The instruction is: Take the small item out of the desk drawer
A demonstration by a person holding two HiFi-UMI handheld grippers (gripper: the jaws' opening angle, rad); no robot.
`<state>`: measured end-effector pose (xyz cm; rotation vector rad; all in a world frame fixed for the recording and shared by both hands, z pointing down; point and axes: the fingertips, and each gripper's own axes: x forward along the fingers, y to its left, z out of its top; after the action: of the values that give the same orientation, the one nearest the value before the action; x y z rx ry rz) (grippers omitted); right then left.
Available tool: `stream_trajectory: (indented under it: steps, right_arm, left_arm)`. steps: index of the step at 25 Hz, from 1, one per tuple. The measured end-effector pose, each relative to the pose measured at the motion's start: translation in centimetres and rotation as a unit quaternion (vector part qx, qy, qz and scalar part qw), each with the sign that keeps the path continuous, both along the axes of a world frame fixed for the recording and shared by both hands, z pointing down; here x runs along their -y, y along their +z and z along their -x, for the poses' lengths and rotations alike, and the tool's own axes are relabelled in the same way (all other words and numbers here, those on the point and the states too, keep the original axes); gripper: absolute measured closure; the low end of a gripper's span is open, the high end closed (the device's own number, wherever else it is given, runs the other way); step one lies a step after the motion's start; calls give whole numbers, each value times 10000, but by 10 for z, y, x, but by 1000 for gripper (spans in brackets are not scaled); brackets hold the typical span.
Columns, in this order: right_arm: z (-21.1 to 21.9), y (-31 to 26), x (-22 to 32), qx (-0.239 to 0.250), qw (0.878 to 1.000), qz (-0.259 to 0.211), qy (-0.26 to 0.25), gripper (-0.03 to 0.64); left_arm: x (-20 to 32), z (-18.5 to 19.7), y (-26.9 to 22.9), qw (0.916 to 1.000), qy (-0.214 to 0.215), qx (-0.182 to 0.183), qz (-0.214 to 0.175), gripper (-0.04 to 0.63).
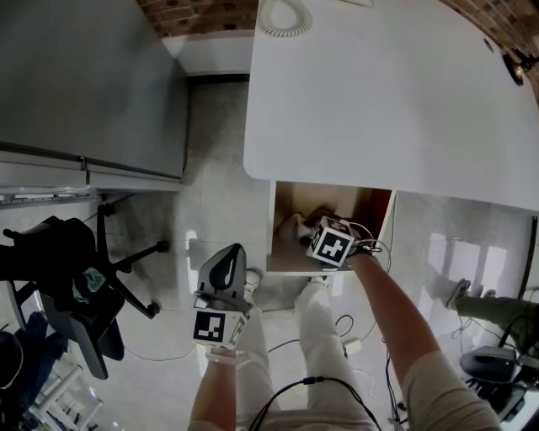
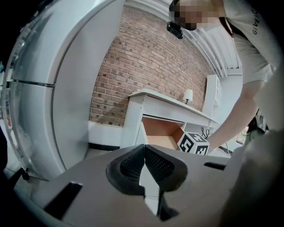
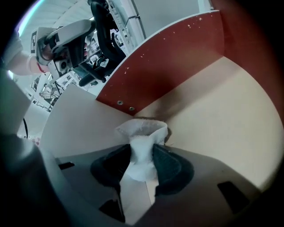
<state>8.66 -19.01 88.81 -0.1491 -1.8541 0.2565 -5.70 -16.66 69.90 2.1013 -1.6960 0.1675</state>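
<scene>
The left gripper (image 2: 144, 153) hangs outside the bench, its fingers (image 2: 131, 166) closed together with nothing between them. Further on, the right gripper (image 3: 142, 153) reaches into the open drawer (image 3: 213, 111), and its fingers (image 3: 166, 162) pinch a small white item (image 3: 143, 133). The item is soft and fibrous, squeezed narrow at the pads and flaring into a crumpled loop above them. It sits near the drawer's back corner, where the tan floor meets the reddish wall. Beyond, the white bench (image 1: 396, 93) carries a coiled cord (image 1: 285, 17).
</scene>
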Motion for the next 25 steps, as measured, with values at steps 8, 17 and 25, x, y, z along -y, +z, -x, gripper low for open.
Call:
stream_trajectory:
  steps: [8, 17, 25]
  right_arm:
    - [-1, -2, -1, 73, 9998, 50, 150, 457]
    - [-12, -43, 8, 373, 9977, -283, 492, 460]
    - [-13, -97, 9, 767, 9922, -697, 699, 462]
  left_arm:
    - [-7, 0, 3, 9999, -111, -14, 49, 591]
    - [1, 9, -20, 9998, -160, 57, -56, 591]
    - [10, 16, -54, 9996, -53, 226, -182, 591]
